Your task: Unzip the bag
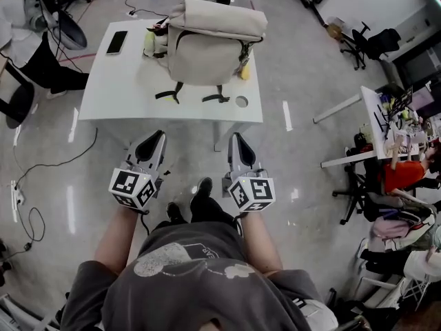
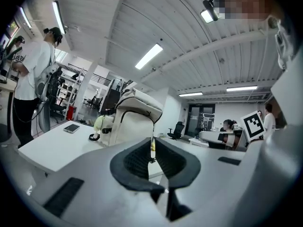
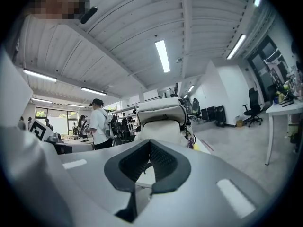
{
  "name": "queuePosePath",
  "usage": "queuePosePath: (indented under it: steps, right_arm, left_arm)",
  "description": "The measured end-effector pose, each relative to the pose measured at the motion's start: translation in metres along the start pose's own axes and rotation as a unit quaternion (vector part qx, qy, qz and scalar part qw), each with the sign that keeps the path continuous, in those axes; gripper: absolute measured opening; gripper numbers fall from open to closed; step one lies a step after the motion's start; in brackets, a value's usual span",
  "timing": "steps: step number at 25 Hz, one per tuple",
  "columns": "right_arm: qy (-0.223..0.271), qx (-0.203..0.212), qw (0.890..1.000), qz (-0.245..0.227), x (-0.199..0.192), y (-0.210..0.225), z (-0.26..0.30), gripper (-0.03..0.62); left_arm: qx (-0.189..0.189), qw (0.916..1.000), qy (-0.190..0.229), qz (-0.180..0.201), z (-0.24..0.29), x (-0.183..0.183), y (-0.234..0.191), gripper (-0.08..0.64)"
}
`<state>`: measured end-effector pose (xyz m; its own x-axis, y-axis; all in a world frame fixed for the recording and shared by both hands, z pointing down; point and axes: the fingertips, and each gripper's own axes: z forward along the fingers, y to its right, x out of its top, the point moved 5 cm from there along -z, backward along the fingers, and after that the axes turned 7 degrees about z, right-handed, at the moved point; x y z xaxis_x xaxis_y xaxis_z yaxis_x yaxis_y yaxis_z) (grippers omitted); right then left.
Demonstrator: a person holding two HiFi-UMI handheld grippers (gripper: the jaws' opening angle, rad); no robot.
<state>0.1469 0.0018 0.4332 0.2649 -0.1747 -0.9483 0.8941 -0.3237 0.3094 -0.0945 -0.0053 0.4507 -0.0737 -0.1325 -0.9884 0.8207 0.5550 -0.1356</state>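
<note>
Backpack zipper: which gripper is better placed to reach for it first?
Probably the right gripper: it points almost straight at the backpack, which sits right of the table's middle. The left gripper is offset further to the side. Both are short of the table, holding nothing.

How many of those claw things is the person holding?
2: the left claw and the right claw, side by side, both short of the table holding the bag. None seem hidden.

Open-plan office: white desks (image 1: pixel 103 92), swivel chairs (image 1: pixel 377 43), ceiling strip lights (image 2: pixel 148 56), person at workstation (image 1: pixel 402 174).
</note>
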Motion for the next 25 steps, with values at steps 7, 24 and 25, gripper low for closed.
queuePosePath:
  steps: [7,24,25]
  right_arm:
    - [-0.025,0.012,1.0,-0.006,-0.01,-0.004,-0.023,0.0]
    - [-0.001,0.076,0.997,0.012,-0.009,0.007,-0.166,-0.002]
    - [-0.004,0.081,0.997,0.008,-0.01,0.005,-0.172,-0.002]
  left_arm:
    - [0.003,1.0,-0.008,-0.005,-0.016,-0.012,0.022,0.021]
    - [0.001,0.9998,-0.01,0.015,-0.069,-0.02,0.166,0.014]
    - [0.002,0.9999,-0.01,0.014,-0.073,-0.02,0.172,0.012]
